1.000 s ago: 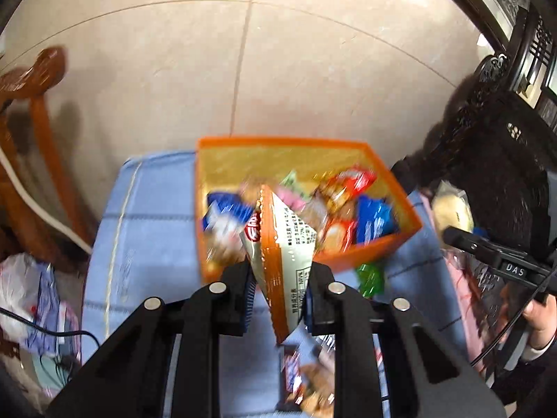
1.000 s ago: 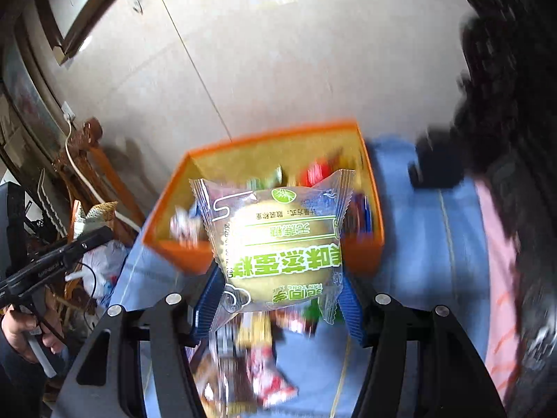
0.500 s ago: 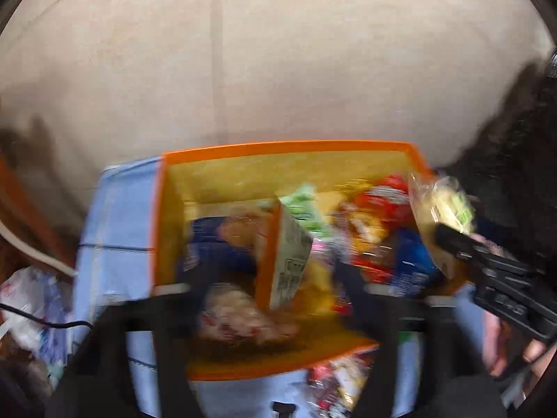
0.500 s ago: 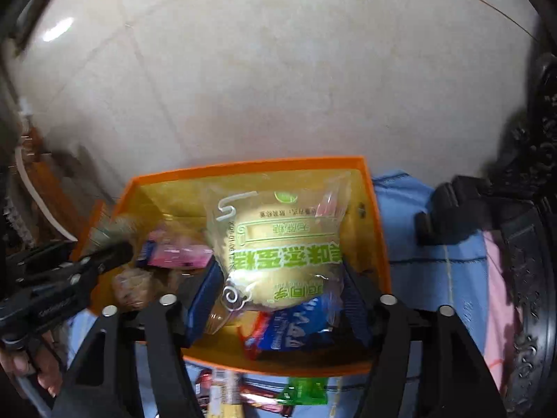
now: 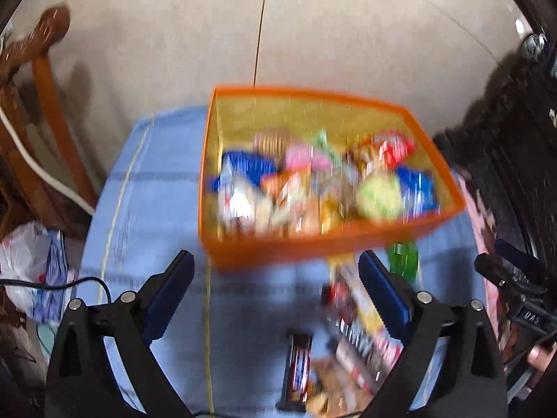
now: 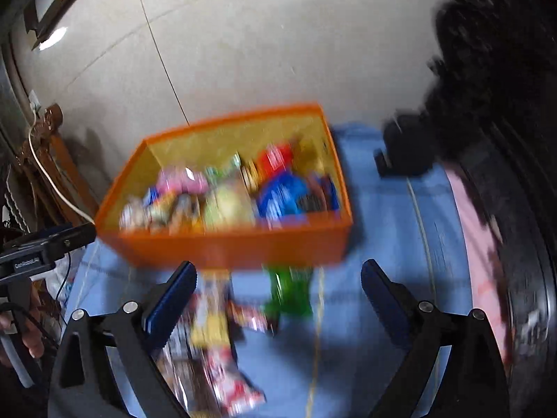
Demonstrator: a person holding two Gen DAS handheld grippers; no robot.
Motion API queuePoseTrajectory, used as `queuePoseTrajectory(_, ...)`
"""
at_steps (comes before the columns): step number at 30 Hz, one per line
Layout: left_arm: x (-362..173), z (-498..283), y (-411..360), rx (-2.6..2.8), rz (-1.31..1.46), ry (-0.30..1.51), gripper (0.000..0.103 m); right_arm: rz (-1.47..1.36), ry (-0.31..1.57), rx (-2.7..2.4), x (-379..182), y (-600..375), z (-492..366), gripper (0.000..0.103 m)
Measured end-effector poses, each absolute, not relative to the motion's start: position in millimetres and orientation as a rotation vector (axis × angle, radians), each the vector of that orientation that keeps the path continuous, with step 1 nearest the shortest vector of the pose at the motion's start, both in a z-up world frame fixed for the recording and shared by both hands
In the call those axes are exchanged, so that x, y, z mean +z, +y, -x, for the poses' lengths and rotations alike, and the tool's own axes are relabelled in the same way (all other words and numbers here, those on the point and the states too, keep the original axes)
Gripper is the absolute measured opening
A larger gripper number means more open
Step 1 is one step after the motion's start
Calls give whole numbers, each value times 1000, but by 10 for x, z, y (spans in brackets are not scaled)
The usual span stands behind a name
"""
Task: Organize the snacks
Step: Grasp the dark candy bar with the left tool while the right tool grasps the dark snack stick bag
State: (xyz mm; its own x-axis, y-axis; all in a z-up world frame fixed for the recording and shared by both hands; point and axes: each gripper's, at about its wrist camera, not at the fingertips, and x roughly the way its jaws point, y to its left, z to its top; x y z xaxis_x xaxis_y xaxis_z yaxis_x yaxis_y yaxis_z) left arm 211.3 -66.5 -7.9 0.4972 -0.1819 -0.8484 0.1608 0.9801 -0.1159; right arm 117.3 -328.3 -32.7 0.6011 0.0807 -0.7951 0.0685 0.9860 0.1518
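Snacks fill one orange bin (image 5: 313,244) on the blue cloth (image 5: 146,209); more lie loose at the bin's 6 o'clock side, too blurred to count. Only the left-wrist view shows a dark bar (image 5: 297,369), while the right-wrist view shows a green pack (image 6: 290,292) w/ bare cloth at its 3 o'clock. Left gripper (image 5: 275,296) and right gripper (image 6: 278,299): both w/ fingers spread wide, nothing held.

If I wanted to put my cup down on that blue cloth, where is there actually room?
Left of the orange basket the blue cloth lies bare out to its edge. Another bare strip runs between the basket and the pink fabric. In front of the basket, loose snacks and a green packet crowd the cloth. The basket looks full.
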Motion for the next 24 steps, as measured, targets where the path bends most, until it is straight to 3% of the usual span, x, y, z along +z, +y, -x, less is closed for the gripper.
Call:
queuePoseTrajectory(8, -693, -1516, -605, -178, -11, 1188, 93, -202, 1057, 4, -713, -3321, -512, 96)
queuePoseTrajectory(21, -1255, -1316, -780, -148, -71, 1285, 93, -209, 1073, 59, -717, -3133, -297, 96)
queuePoseTrajectory(24, -1326, -1344, -786, -139, -76, 1296, 80, -211, 1075, 60, -714, -3130, -292, 96)
